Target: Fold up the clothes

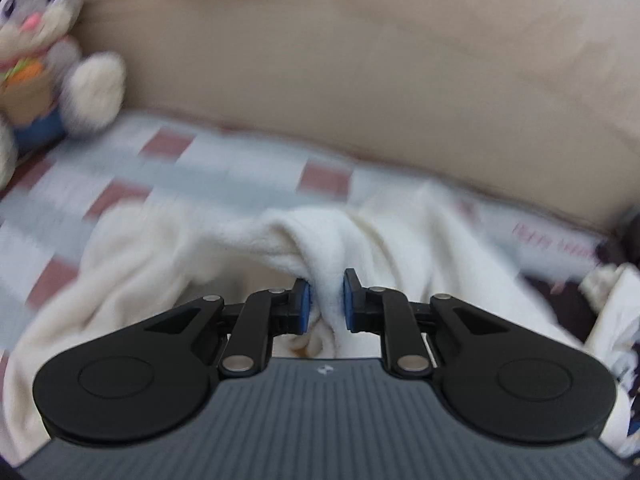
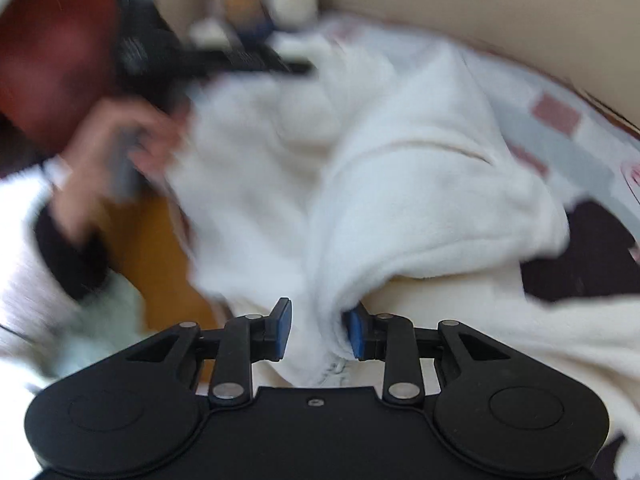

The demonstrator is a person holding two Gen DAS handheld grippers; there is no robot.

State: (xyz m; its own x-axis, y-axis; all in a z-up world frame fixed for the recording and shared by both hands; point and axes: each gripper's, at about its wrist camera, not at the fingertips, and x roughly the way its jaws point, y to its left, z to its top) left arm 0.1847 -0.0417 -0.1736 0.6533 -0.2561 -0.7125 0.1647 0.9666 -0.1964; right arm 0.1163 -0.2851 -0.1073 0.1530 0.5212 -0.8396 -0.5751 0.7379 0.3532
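A cream fleece garment lies bunched over a checked blanket. My left gripper is shut on a thick fold of it, the fabric squeezed between the blue pads. In the right wrist view the same garment spreads ahead in heavy folds. My right gripper holds a fold of it between its blue pads; the fold presses on the right pad, and a small gap shows beside the left pad. A hand holding the other gripper shows blurred at the left.
A beige sofa back runs behind the blanket. A grey plush rabbit sits at the far left. A dark garment lies at the right. A red shape and an orange surface show at the left.
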